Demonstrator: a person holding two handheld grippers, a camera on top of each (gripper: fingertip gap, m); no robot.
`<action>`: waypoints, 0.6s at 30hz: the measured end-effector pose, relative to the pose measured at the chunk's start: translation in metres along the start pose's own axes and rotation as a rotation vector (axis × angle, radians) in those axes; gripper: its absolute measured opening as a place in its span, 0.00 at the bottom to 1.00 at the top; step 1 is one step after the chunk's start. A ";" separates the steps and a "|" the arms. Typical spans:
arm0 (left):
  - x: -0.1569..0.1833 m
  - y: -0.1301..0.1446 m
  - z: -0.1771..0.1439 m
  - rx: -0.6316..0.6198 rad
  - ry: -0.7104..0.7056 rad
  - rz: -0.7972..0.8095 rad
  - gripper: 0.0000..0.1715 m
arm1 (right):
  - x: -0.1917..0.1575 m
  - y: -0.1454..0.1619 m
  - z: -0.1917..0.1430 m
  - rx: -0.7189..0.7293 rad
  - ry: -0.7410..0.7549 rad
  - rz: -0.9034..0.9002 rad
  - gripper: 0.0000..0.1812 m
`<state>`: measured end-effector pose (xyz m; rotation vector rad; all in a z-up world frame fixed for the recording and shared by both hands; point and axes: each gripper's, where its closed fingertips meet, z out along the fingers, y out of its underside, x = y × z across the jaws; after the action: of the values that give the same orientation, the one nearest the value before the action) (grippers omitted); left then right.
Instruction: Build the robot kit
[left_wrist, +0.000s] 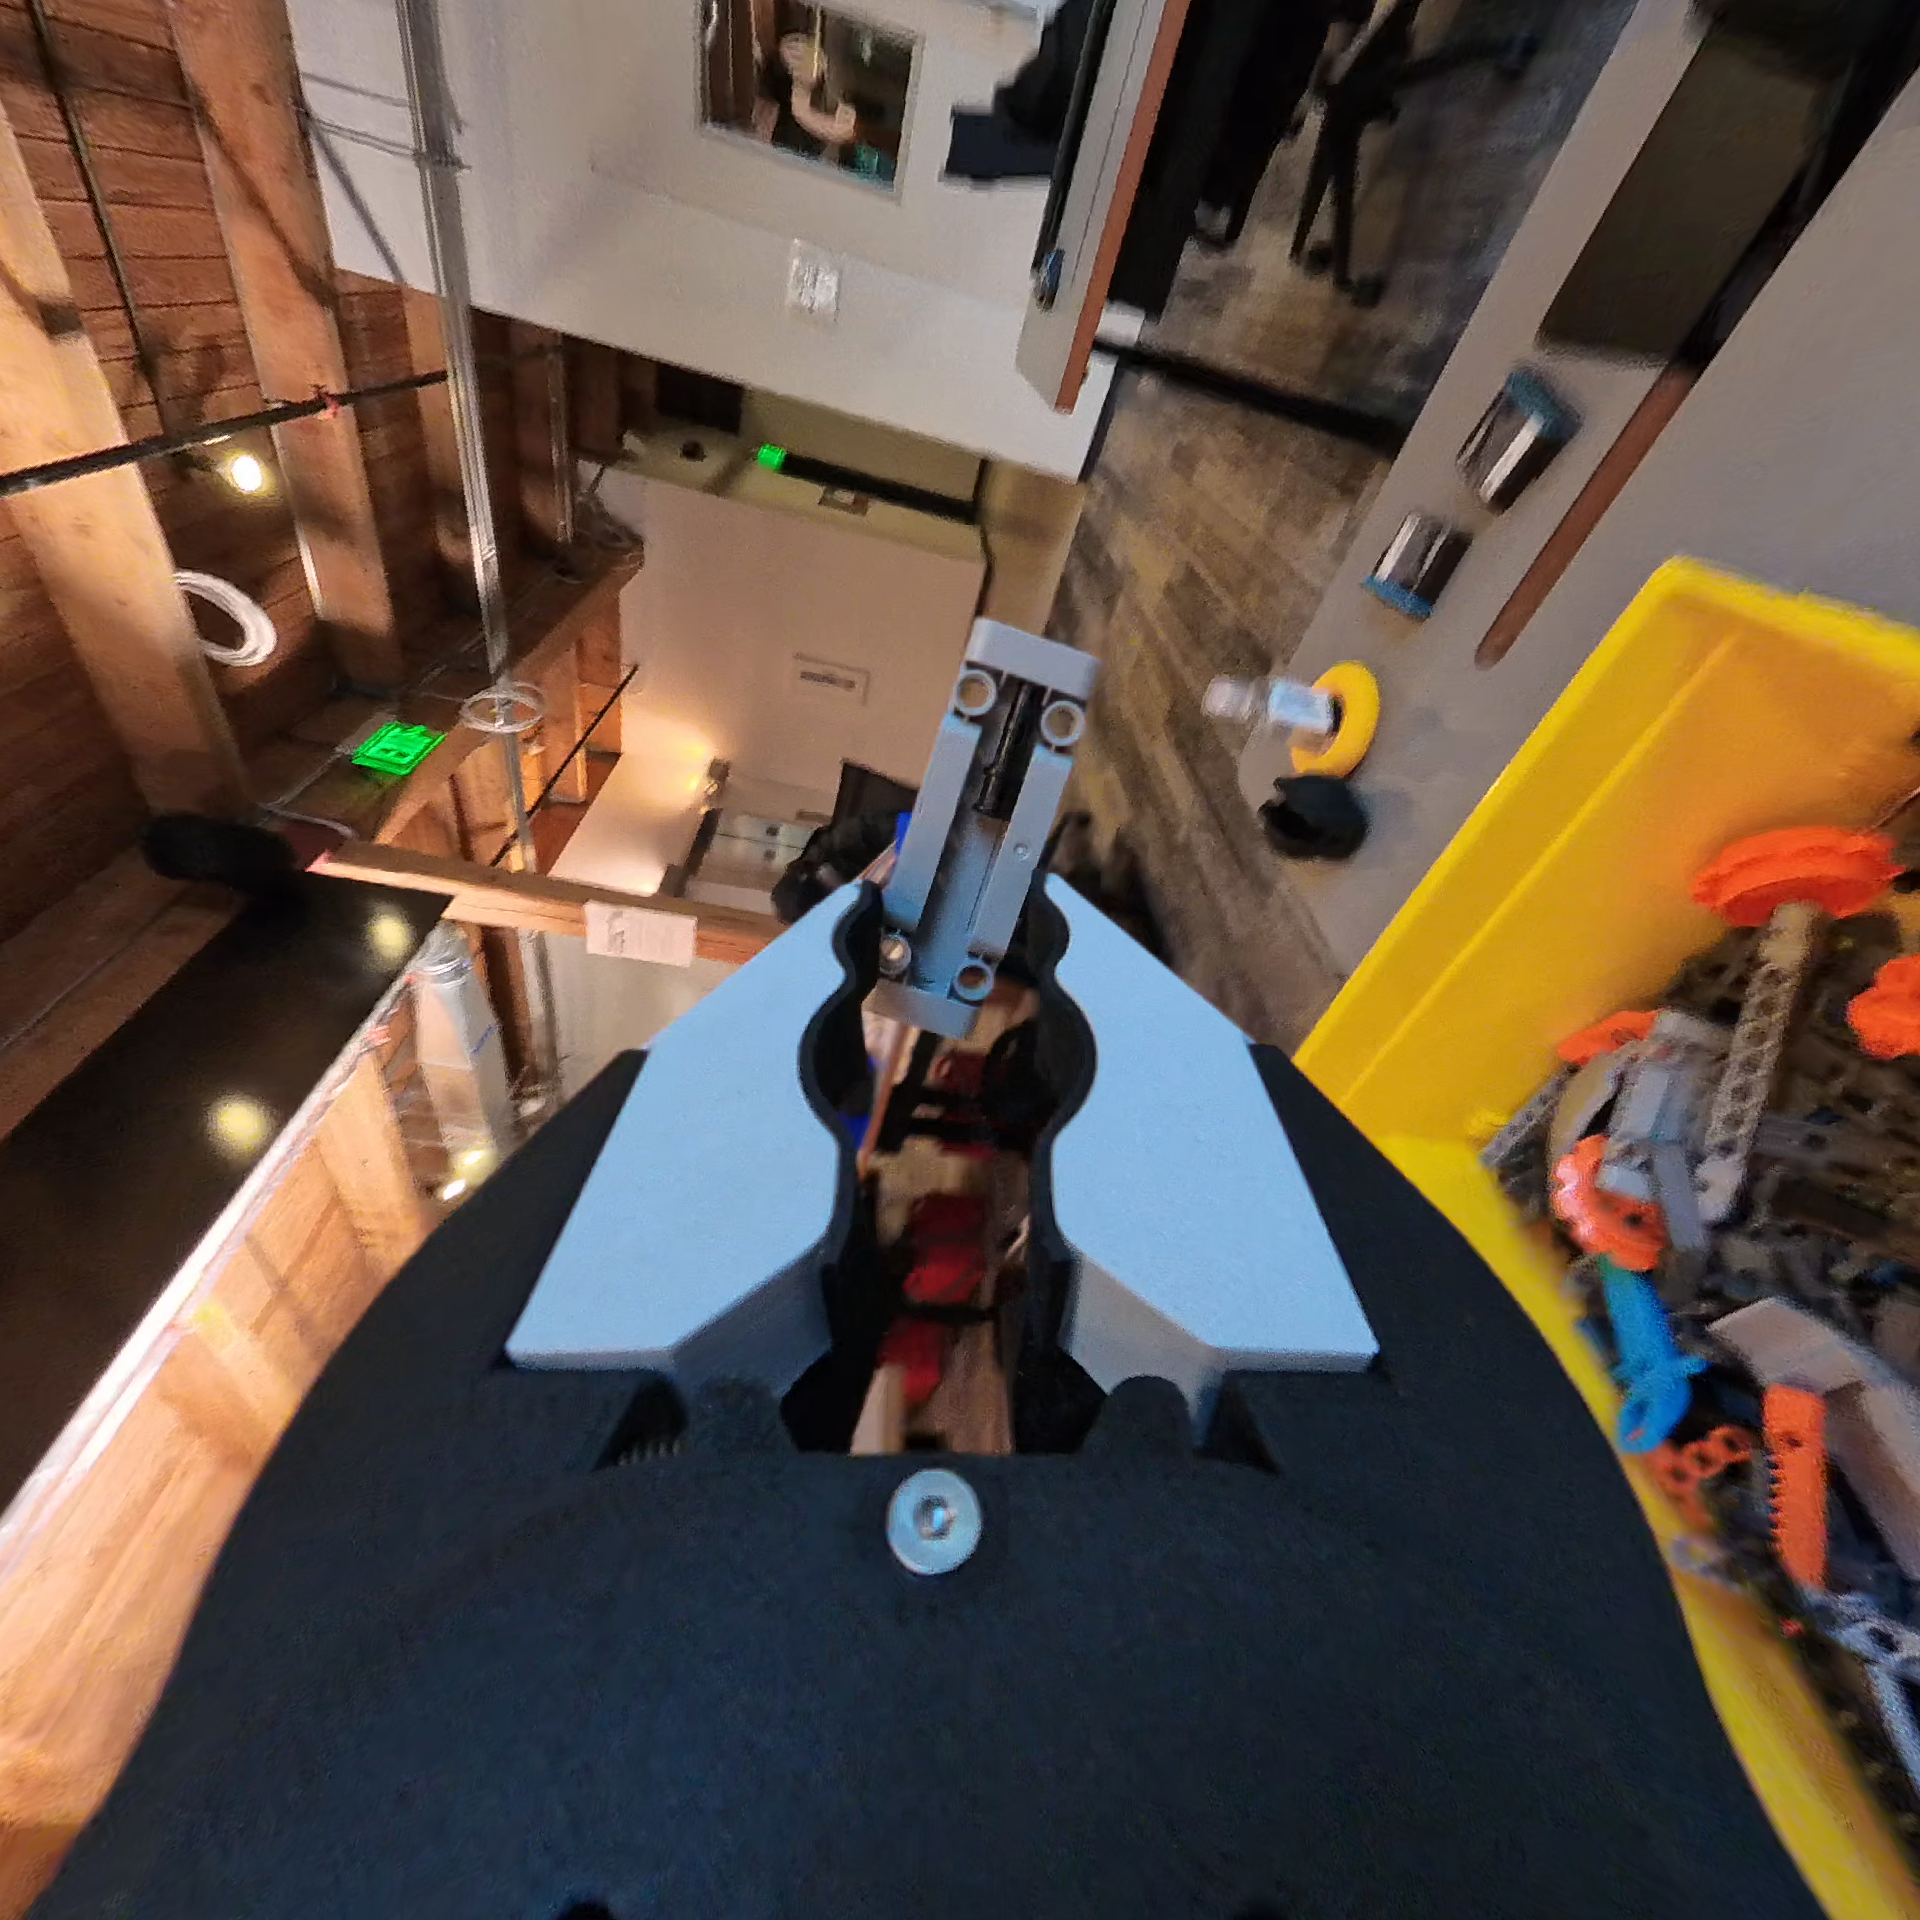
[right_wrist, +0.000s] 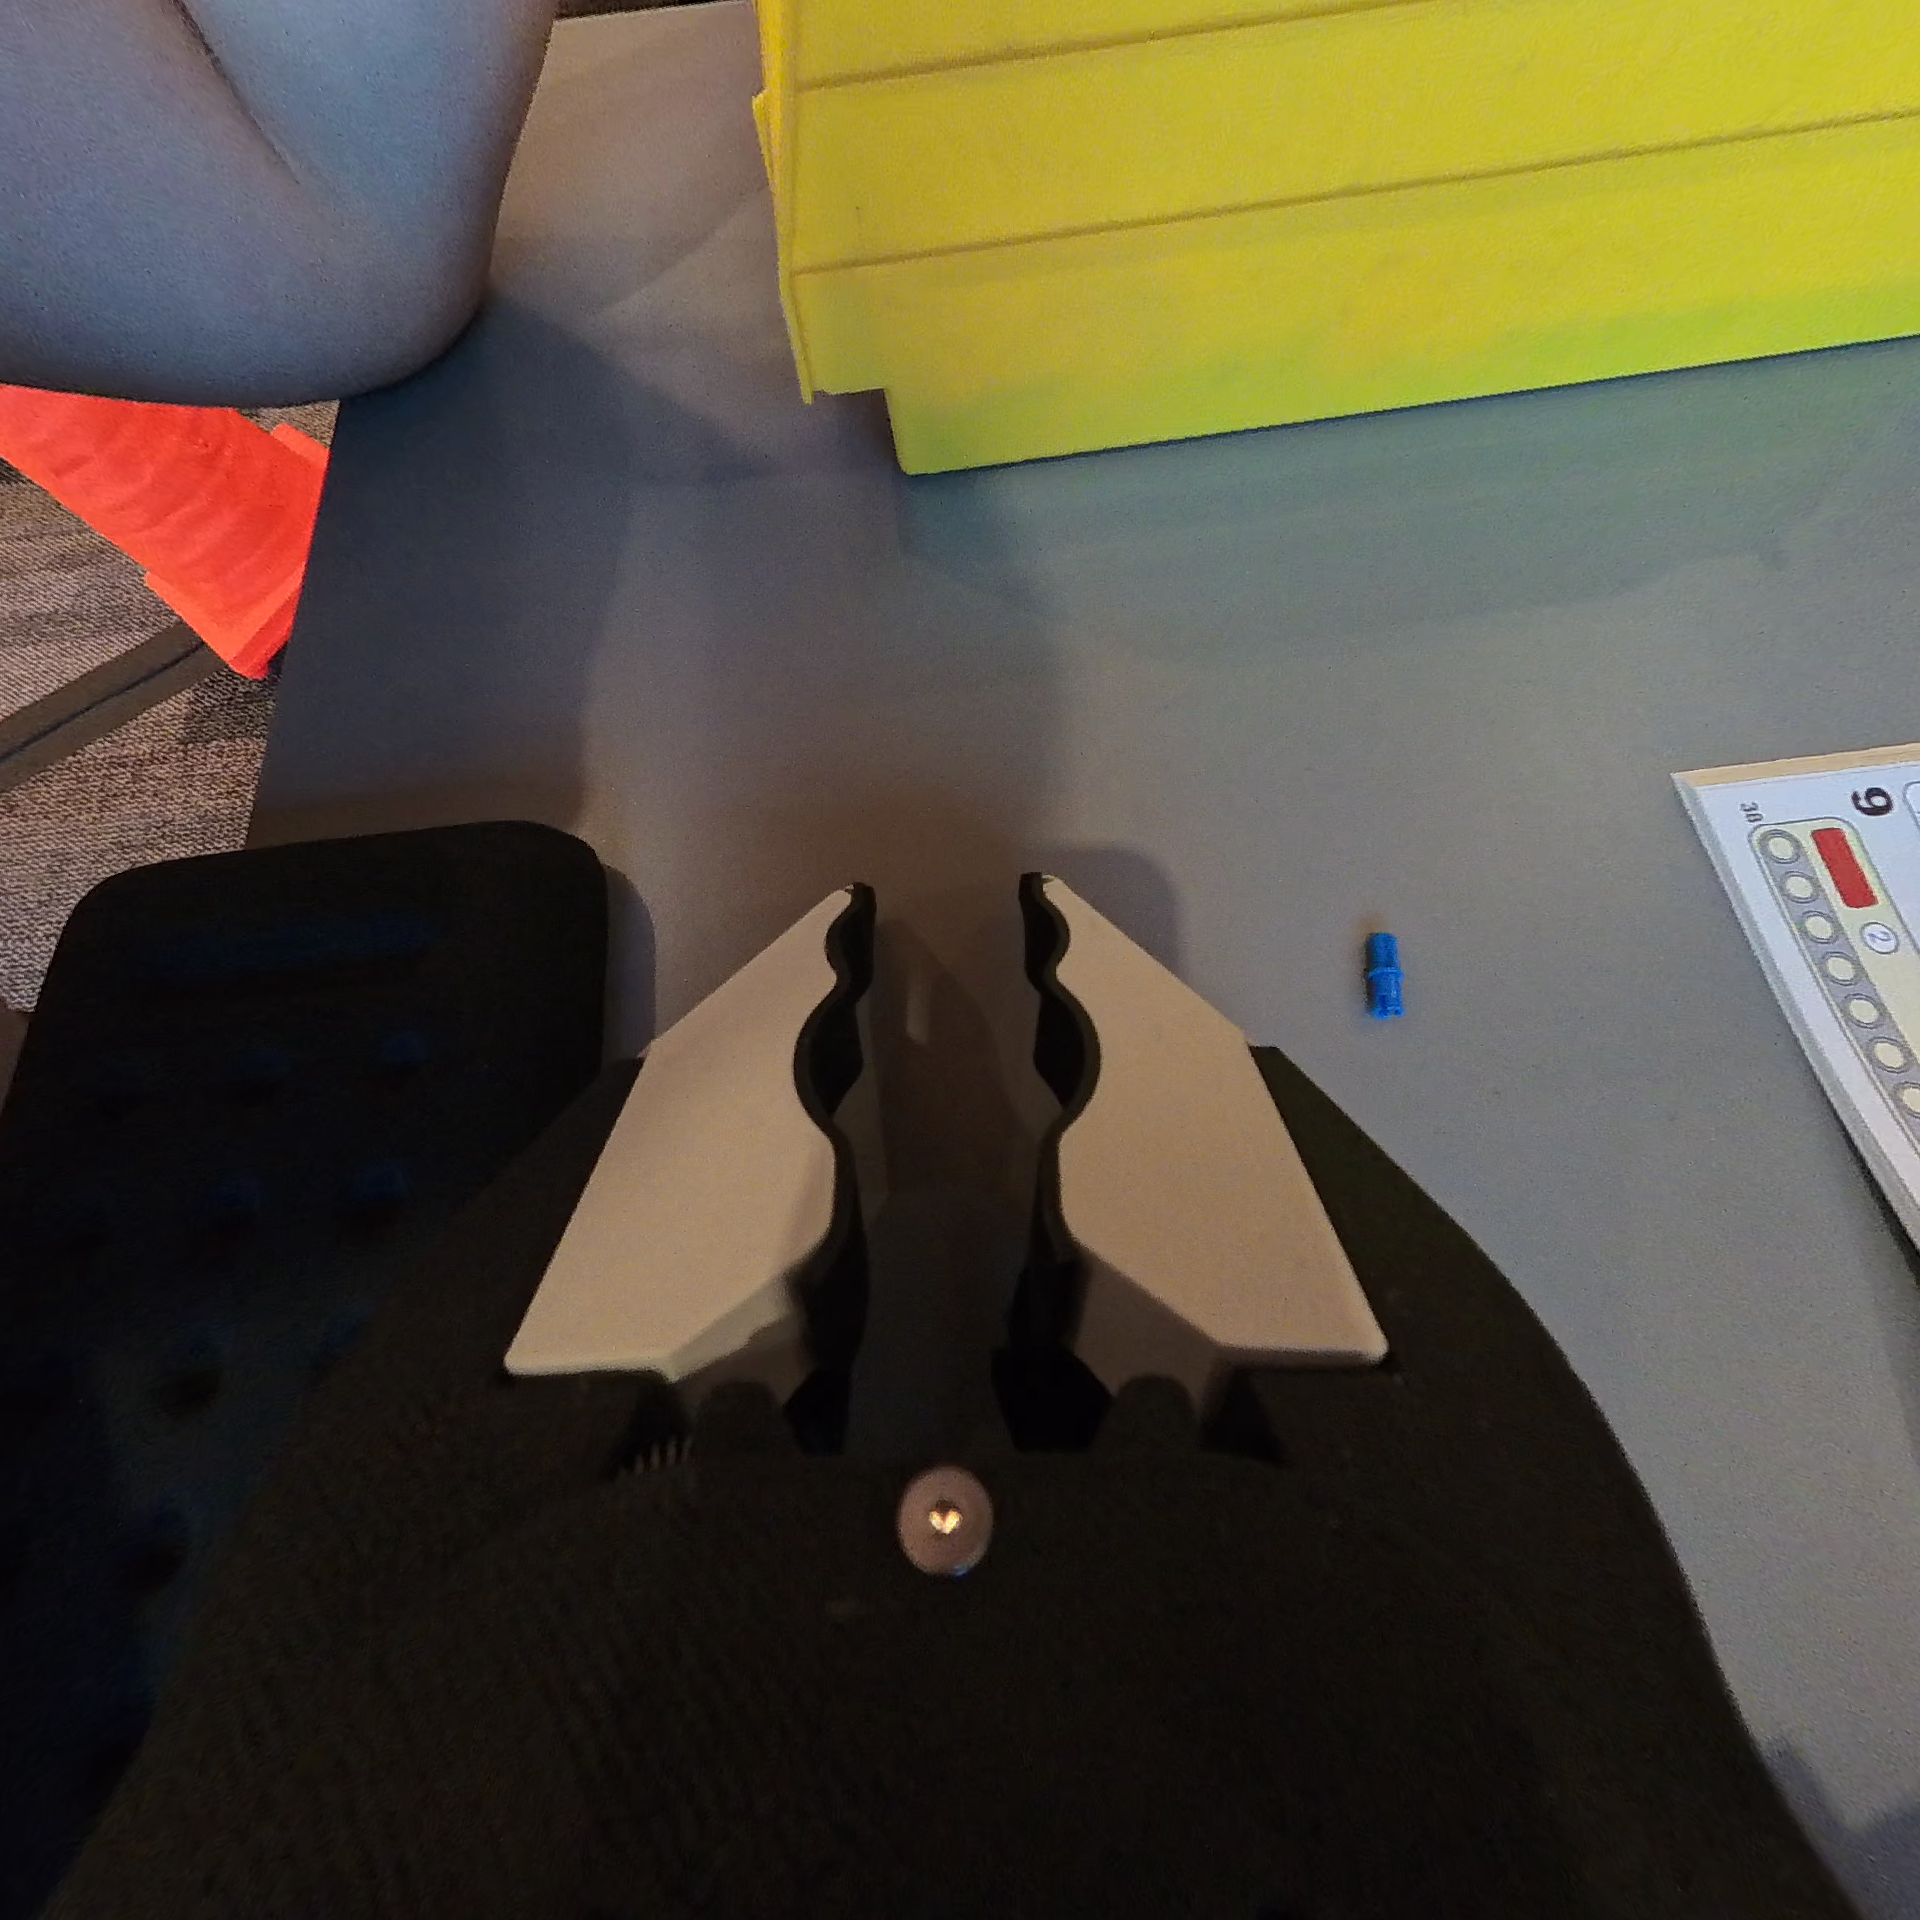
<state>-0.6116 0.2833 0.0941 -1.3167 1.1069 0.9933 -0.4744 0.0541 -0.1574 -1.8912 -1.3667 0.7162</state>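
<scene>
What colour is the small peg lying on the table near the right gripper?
Blue. The peg shows best in the right wrist view.

surroundings

yellow bin (left_wrist: 1558, 914) is sitting at right, holding mixed orange, grey and blue building parts (left_wrist: 1704, 1226). on the grey table (right_wrist: 1143, 665), a small blue pin (right_wrist: 1382, 974) is lying near a printed instruction sheet (right_wrist: 1829, 966), beside stacked yellow bins (right_wrist: 1299, 229).

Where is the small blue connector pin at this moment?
In the right wrist view, the small blue connector pin lies loose on the grey table, right of the open right gripper and left of the printed instruction sheet.
</scene>
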 end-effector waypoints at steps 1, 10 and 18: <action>-0.003 0.006 0.000 -0.034 -0.026 0.036 0.15 | 0.000 0.000 0.000 -0.001 0.000 -0.001 0.16; -0.007 0.004 0.000 0.052 -0.010 -0.078 0.15 | 0.000 0.001 0.000 -0.006 -0.005 0.006 0.16; 0.093 0.089 0.010 -0.389 0.505 -0.069 0.15 | -0.001 0.001 0.001 -0.011 -0.005 0.002 0.16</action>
<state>-0.6778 0.2904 -0.0159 -1.9843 1.2666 0.8730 -0.4744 0.0534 -0.1590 -1.9008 -1.3750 0.7160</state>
